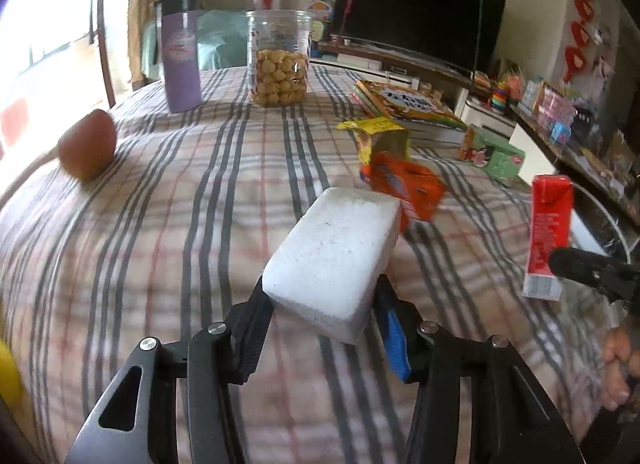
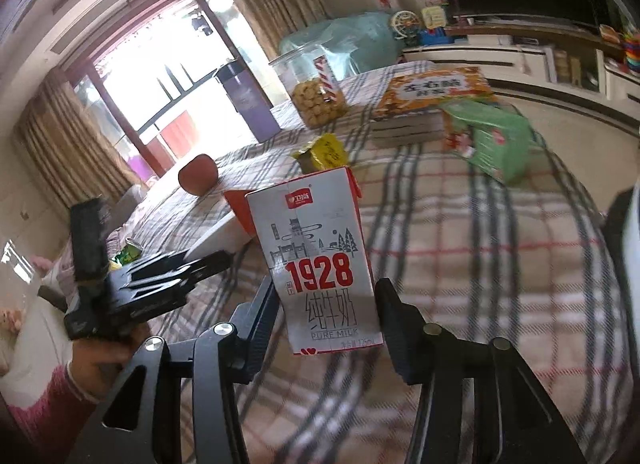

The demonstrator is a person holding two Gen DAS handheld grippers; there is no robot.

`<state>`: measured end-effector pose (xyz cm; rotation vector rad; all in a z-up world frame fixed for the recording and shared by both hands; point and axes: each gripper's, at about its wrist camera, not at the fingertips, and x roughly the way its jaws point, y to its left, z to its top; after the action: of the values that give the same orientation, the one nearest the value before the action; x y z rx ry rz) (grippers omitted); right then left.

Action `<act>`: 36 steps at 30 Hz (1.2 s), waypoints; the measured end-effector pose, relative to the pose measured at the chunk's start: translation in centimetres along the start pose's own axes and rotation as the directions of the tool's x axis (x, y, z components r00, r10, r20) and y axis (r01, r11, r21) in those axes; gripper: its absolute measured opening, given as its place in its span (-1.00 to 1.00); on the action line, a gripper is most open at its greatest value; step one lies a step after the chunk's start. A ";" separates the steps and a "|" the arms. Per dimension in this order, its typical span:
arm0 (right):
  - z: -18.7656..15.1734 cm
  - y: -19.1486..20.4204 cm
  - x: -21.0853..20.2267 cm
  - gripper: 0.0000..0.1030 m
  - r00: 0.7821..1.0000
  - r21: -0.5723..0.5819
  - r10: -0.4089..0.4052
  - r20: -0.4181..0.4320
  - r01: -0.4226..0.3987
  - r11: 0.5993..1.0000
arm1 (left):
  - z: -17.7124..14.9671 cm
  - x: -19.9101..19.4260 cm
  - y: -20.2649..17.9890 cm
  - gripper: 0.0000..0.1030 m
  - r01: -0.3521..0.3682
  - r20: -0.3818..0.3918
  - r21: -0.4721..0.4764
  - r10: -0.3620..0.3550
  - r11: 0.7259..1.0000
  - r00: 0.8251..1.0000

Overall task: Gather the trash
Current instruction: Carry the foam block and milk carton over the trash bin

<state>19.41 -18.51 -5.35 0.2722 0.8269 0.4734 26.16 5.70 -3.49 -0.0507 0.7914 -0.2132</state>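
My left gripper [image 1: 322, 286] is shut on a white foam block [image 1: 336, 252], which is gripped at its near end and juts forward, tilted, above the plaid tablecloth [image 1: 160, 224]. My right gripper [image 2: 326, 288] is shut on a small white and red milk carton [image 2: 320, 264] that stands upright between the pads. In the left wrist view the same carton [image 1: 548, 240] hangs at the right near the table's edge. In the right wrist view the left gripper [image 2: 160, 276] and the foam block [image 2: 216, 232] sit at the left. A crumpled yellow wrapper [image 1: 376, 136] and an orange packet [image 1: 408, 184] lie just beyond the block.
A green box [image 1: 492, 156] and a stack of books [image 1: 408, 104] lie at the far right of the table. A purple tumbler [image 1: 180, 56] and a cookie jar [image 1: 280, 60] stand at the back. A brown-red fruit [image 1: 88, 148] rests at the left edge.
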 end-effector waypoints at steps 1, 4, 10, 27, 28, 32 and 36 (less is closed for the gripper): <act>-0.2 -0.2 -0.4 -0.03 1.000 0.006 -0.001 0.005 0.001 1.000 | -0.4 -0.5 -0.2 -0.06 0.002 0.004 -0.010 -0.002 1.000 1.000; -0.5 -0.8 -1.6 -0.03 1.000 0.025 -0.003 0.022 0.002 1.000 | -1.7 -2.4 -1.1 -0.06 0.025 0.015 -0.042 -0.025 0.999 1.000; -1.0 -1.8 -3.8 -0.04 0.998 0.051 -0.015 0.061 0.012 0.999 | -3.3 -4.6 -4.1 -0.06 0.072 0.019 -0.033 -0.072 0.997 0.997; -2.8 -6.6 -10.5 -0.04 0.985 0.140 -0.105 0.138 0.085 0.986 | -1.8 -3.6 -12.8 -0.06 0.181 0.015 0.071 -0.182 0.981 0.983; -2.9 -6.9 -10.9 -0.04 0.984 0.145 -0.111 0.142 0.090 0.985 | -1.7 -3.5 -13.3 -0.06 0.186 0.015 0.074 -0.188 0.980 0.982; -3.1 -8.1 -12.2 -0.04 0.978 0.165 -0.135 0.159 0.108 0.980 | -1.1 -3.1 -15.4 -0.06 0.207 0.016 0.095 -0.209 0.974 0.978; -3.2 -9.1 -13.2 -0.04 0.973 0.184 -0.154 0.171 0.122 0.975 | -0.7 -2.6 -17.0 -0.06 0.225 0.015 0.115 -0.228 0.968 0.974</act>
<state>11.94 -32.87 -2.75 0.4094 0.7002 0.2406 20.99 -10.33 -0.02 -0.0372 0.7439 -0.4729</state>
